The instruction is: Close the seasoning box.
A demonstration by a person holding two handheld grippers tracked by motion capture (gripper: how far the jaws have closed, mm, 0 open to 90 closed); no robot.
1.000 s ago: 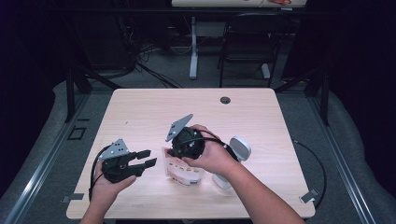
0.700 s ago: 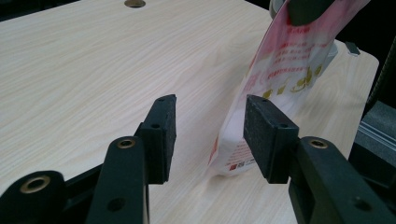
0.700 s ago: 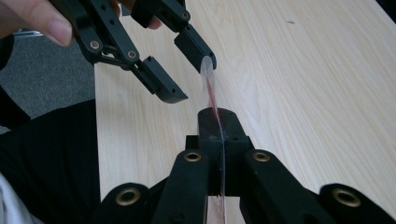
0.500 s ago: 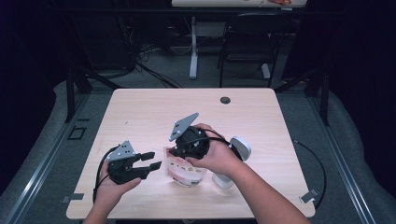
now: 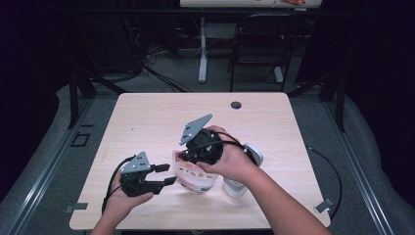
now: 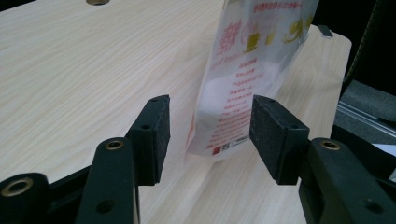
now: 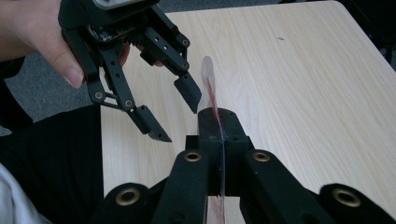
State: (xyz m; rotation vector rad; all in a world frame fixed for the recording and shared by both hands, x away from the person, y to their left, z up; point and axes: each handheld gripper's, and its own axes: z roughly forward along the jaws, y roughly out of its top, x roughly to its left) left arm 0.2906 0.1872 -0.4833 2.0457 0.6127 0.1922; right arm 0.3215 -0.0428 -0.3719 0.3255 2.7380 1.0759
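**Two grippers, one thin bag between them**

Two grippers work over the lower middle of the high view. At lower left, the left gripper (image 5: 164, 176) stands released: its jaws have just been opening, and in the left gripper view its pads (image 6: 154, 135) flank the bag's lower corner without pressing on it. Just to the right, the right gripper (image 5: 182, 155) is clenched on the top edge of the bag (image 5: 195, 177), holding it upright over the table (image 5: 147, 117). The right gripper view shows the film pinched flat between the closed jaws, its edge rising as a thin strip.

The likely trouble, as I judge it, is a slip. The right gripper holds the bag by a narrow strip of smooth film alone, so a tug or swing could pull the film free and drop the bag. If the left jaws close while the bag sways, they may catch only a corner, or crumple it.

To the right of the bag a white object (image 5: 240, 169) lies near the person's forearm.

The bag is clear, glossy plastic with red and yellow print, small red text lines low down and pale contents inside; it looks light and limp.
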